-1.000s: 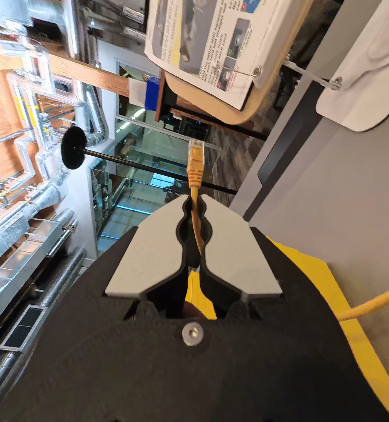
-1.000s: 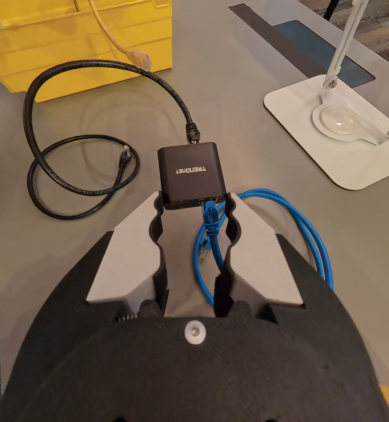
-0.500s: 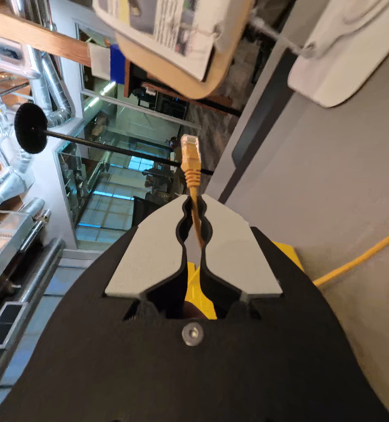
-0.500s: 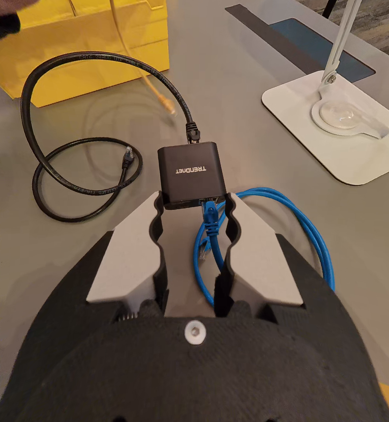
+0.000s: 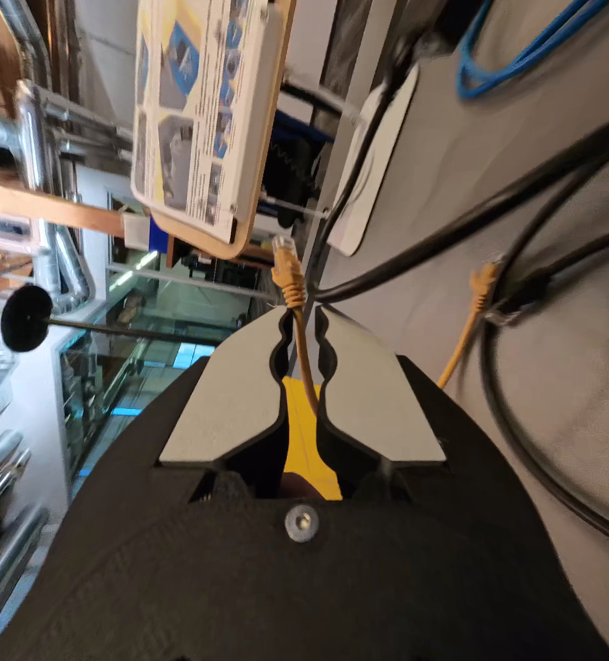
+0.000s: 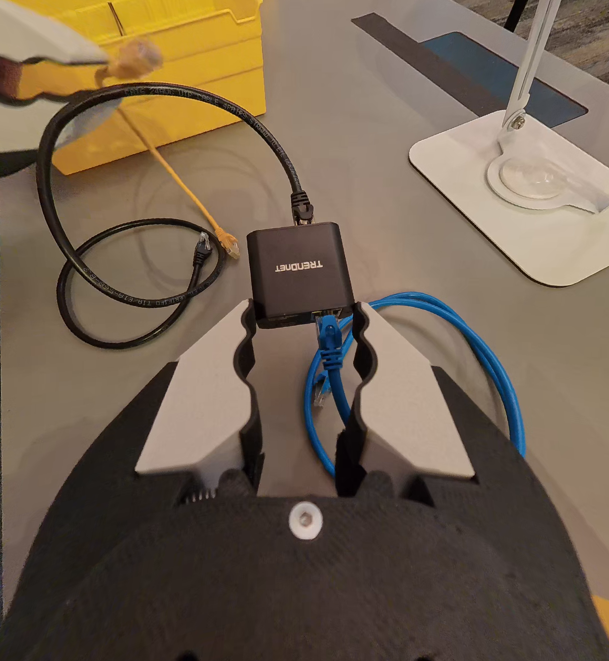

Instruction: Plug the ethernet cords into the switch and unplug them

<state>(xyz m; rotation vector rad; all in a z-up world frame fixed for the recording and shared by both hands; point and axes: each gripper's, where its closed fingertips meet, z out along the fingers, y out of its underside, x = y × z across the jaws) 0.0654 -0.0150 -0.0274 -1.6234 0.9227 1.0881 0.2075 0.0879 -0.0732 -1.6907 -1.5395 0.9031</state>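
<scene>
While the right gripper [image 6: 302,314] sat on the grey table [image 6: 385,150] with its fingers spread either side of the black switch [image 6: 297,270], touching its near corners, the left gripper [image 5: 301,314] was up in the air, blurred; its fingers looked slightly parted around the orange cord [image 5: 305,361], so I couldn't tell if it was really pinched; the plug [image 5: 284,263] stuck straight out past the tips, in line with the fingers. The cord's other plug [image 6: 228,244] lay just left of the switch, pointing toward it; black cord [image 6: 301,207] in the far side, blue cord [image 6: 329,336] in the near side; yellow bin [image 6: 188,53] behind.
</scene>
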